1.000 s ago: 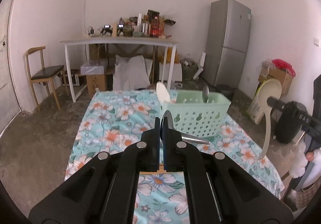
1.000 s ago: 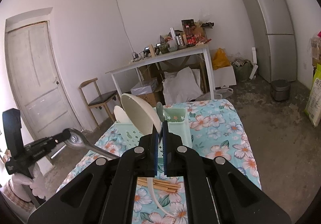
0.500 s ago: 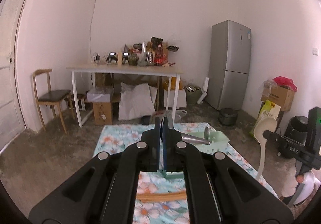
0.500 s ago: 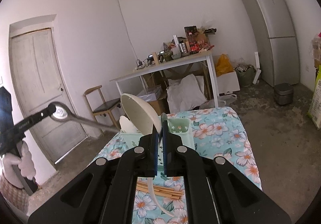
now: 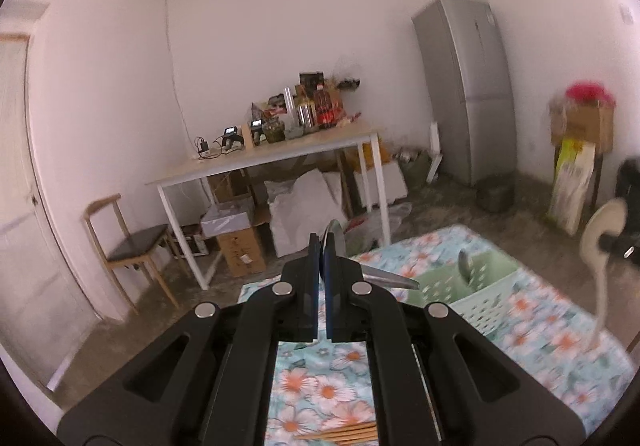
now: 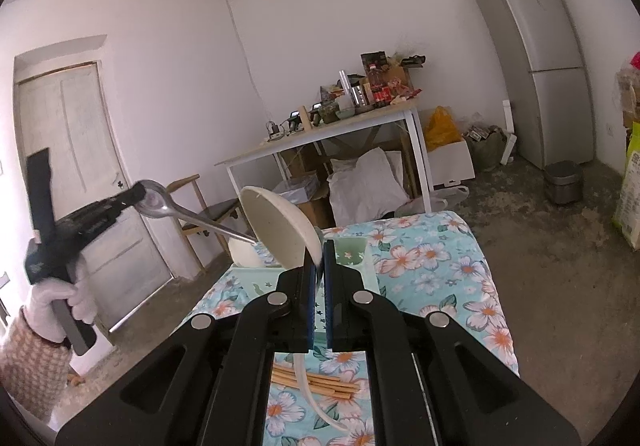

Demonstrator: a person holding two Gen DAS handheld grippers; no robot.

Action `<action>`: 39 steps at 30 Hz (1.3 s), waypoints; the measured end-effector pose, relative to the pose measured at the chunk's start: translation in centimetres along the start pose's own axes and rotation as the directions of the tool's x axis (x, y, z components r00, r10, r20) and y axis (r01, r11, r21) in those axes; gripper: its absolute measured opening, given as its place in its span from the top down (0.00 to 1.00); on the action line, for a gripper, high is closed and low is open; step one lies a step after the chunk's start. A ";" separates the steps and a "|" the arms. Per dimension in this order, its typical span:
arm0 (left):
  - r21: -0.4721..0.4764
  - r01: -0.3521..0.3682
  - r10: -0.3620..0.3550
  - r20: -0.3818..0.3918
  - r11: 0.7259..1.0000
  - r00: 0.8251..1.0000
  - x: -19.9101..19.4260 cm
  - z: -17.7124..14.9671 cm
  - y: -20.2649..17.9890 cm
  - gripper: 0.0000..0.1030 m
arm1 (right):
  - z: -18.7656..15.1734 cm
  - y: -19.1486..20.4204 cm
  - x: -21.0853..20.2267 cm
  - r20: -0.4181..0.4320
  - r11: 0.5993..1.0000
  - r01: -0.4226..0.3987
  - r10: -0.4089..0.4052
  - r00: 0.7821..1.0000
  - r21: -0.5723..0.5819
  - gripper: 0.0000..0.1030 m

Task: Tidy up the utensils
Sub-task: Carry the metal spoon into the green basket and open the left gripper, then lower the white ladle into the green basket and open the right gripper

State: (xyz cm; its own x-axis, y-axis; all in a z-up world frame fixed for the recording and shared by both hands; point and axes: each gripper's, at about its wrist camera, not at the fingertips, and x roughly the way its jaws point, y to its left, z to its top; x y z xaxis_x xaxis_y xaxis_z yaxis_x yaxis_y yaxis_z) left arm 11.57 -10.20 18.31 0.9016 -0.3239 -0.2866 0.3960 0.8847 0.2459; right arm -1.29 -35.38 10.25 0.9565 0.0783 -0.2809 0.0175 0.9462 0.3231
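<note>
My left gripper (image 5: 321,246) is shut on a metal spoon (image 5: 386,277), bowl up between the pads, handle pointing right; it also shows in the right wrist view (image 6: 176,209). My right gripper (image 6: 319,251) is shut on a cream ladle (image 6: 276,231), whose handle hangs down toward the table; the ladle also shows at the right of the left wrist view (image 5: 600,258). A pale green slotted basket (image 5: 476,296) stands on the floral tablecloth (image 5: 328,390) and holds a metal spoon (image 5: 465,266) and a white spoon (image 6: 245,252). Wooden chopsticks (image 6: 320,380) lie on the cloth in front of the basket.
Behind the floral table stand a white table (image 5: 264,162) loaded with bottles and clutter, a wooden chair (image 5: 128,242), boxes and bags on the floor, a grey fridge (image 5: 468,90) and a door (image 6: 80,174) at the left.
Both grippers have risen and tilted up, each with its utensil held. The left one has swung left, so the basket now sits low at the right of its view.
</note>
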 end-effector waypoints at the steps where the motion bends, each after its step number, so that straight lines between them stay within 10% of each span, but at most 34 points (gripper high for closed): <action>1: 0.028 -0.010 0.011 -0.025 1.000 1.000 1.0 0.0 -0.7 0.99 | 0.0 -0.1 0.1 -0.002 1.000 0.002 -0.002 1.000 0.002 0.96; 9: -0.020 0.061 -0.063 -0.109 0.998 0.992 5.2 -0.5 -1.5 0.95 | -0.1 -0.5 0.3 -0.008 1.000 0.002 -0.002 1.000 0.014 0.96; 12: -0.175 0.123 -0.139 -0.080 0.977 0.987 5.2 -0.6 0.2 0.64 | 0.2 -0.6 0.4 -0.009 1.000 -0.002 0.002 1.000 0.018 0.96; 16: -0.307 0.169 -0.186 -0.026 0.937 0.982 4.3 -1.5 2.5 0.58 | 0.8 -1.0 1.1 -0.005 0.999 -0.023 0.023 1.000 0.030 0.96; 39: -0.469 0.125 -0.196 -0.106 0.874 0.975 -1.0 -14.8 7.8 0.26 | 9.8 -0.6 10.2 0.146 0.983 -0.183 0.185 0.972 -0.025 0.96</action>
State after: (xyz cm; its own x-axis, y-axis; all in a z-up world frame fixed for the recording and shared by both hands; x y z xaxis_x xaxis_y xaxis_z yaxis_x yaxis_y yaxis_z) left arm 11.22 1.94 6.83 0.7832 -0.4536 -0.4253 0.3773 0.8904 -0.2548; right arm 11.28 -38.21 16.11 0.9753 0.2051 -0.0816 -0.1651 0.9233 0.3467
